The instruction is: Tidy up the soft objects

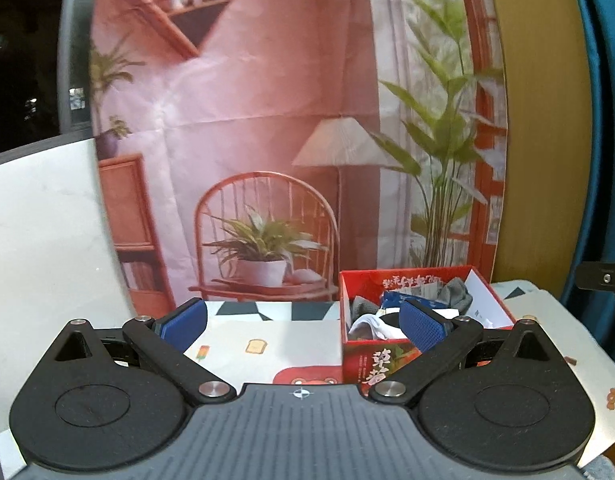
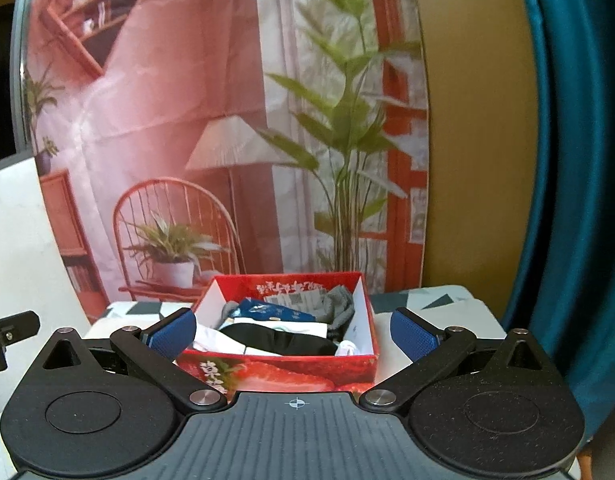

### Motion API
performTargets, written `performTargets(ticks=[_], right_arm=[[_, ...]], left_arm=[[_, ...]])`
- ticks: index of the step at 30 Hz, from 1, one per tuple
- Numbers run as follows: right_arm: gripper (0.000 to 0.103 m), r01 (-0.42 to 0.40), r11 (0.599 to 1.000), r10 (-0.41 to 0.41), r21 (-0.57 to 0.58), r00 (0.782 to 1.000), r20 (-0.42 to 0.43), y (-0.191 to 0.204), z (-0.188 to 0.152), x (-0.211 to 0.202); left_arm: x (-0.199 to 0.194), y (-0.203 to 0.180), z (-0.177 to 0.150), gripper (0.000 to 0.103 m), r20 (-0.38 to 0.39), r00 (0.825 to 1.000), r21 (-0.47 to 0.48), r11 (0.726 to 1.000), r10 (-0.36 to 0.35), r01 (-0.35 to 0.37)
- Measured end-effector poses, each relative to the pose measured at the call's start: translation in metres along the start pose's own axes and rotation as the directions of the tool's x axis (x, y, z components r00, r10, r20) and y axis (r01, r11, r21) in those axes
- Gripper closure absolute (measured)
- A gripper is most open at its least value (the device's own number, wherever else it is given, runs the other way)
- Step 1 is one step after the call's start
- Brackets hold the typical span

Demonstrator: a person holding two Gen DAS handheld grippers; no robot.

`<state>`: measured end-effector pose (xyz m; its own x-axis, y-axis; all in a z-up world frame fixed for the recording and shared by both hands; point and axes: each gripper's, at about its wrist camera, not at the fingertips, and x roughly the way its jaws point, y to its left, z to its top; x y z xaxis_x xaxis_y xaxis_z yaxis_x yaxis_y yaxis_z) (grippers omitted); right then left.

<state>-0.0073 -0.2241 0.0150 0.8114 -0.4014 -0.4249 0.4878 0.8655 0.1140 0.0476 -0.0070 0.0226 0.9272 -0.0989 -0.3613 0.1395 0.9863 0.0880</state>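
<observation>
Red strawberry-printed box (image 2: 283, 372) brims with grey, black, white and blue socks (image 2: 291, 328); left gripper (image 1: 303, 326) and right gripper (image 2: 293, 332) both gape, holding nothing.

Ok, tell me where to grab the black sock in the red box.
Grip the black sock at its raised middle hump, coming from above with the right gripper. It lies lengthwise across the top of the pile, and the red box walls block any side approach.

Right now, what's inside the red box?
The red box holds a pile of soft things: a black sock on top, a grey sock at the back, a blue packet and white cloth. Anything under the pile is covered.
</observation>
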Motion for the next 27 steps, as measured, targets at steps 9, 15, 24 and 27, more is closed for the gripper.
performTargets(ticks=[9, 15, 24, 27], right_arm=[[0.000, -0.003, 0.999, 0.005, -0.033, 0.998, 0.060, 0.007, -0.017, -0.067], [0.000, 0.001, 1.000, 0.000, -0.027, 0.999, 0.043, 0.000, -0.022, -0.072], [0.000, 0.022, 0.999, -0.021, -0.026, 0.999, 0.027, -0.003, -0.025, -0.063], [0.000, 0.024, 0.999, -0.023, -0.035, 1.000, 0.021, 0.001, -0.026, -0.061]], left_arm=[[-0.047, -0.008, -0.005, 0.000, 0.080, 0.996, 0.007, 1.000, 0.027, -0.027], [-0.053, -0.014, -0.008, 0.000, 0.082, 0.996, 0.011, 1.000, 0.025, -0.026], [-0.049, -0.009, -0.014, 0.000, 0.063, 0.998, -0.003, 1.000, 0.013, -0.013], [-0.047, -0.007, -0.016, 0.000, 0.052, 0.999, -0.008, 1.000, 0.011, -0.011]])
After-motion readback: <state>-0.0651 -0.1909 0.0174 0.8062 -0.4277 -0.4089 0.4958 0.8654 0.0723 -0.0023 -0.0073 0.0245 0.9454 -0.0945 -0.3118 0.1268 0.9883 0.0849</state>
